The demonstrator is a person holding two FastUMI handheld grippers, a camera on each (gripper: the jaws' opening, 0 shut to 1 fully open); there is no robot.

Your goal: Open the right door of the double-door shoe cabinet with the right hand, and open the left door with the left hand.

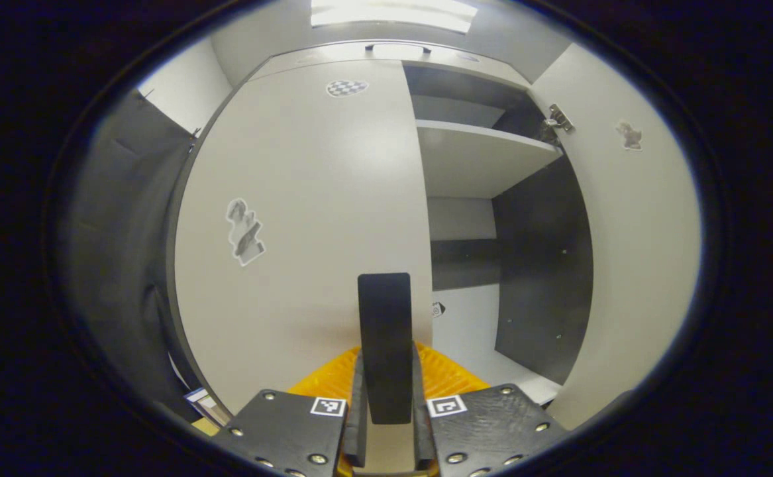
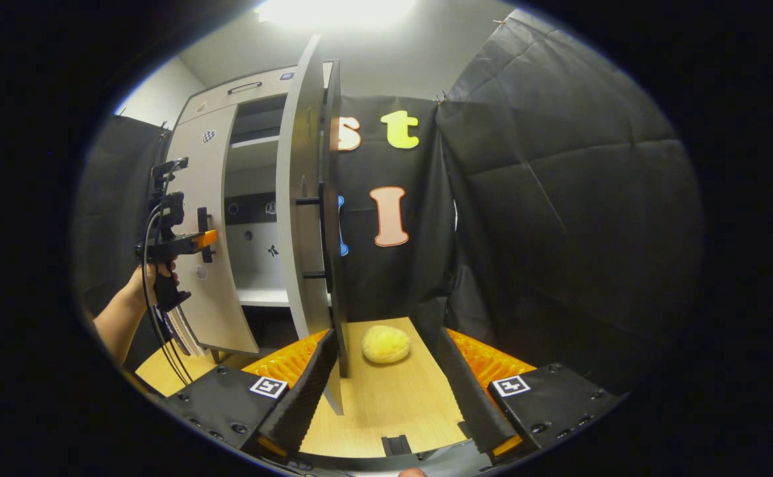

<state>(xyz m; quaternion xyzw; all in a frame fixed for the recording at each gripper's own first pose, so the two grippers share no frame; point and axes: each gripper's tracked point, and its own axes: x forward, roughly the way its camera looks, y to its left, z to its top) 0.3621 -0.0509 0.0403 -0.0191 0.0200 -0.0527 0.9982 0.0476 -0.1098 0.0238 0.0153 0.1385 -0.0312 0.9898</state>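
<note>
1. Left gripper view: the left gripper (image 1: 386, 397) has its two fingers drawn narrow around the black handle (image 1: 385, 344) of the left door (image 1: 307, 218), one finger on each side and pressing it.
2. The left door looks closed or nearly so. To its right, the cabinet interior is exposed, with a shelf (image 1: 479, 156) inside.
3. The right door (image 1: 631, 265) is swung open at far right.
4. Right gripper view: the right gripper (image 2: 386, 384) is spread wide, holding nothing. The right door's (image 2: 303, 218) edge stands just beside its left finger (image 2: 307, 391).
5. A yellow rounded object (image 2: 386, 344) lies on the wooden floor (image 2: 386, 404) between the fingers, farther off.
6. At far left, a hand (image 2: 151, 281) holds the left gripper (image 2: 202, 237) at the left door (image 2: 210, 265).
</note>
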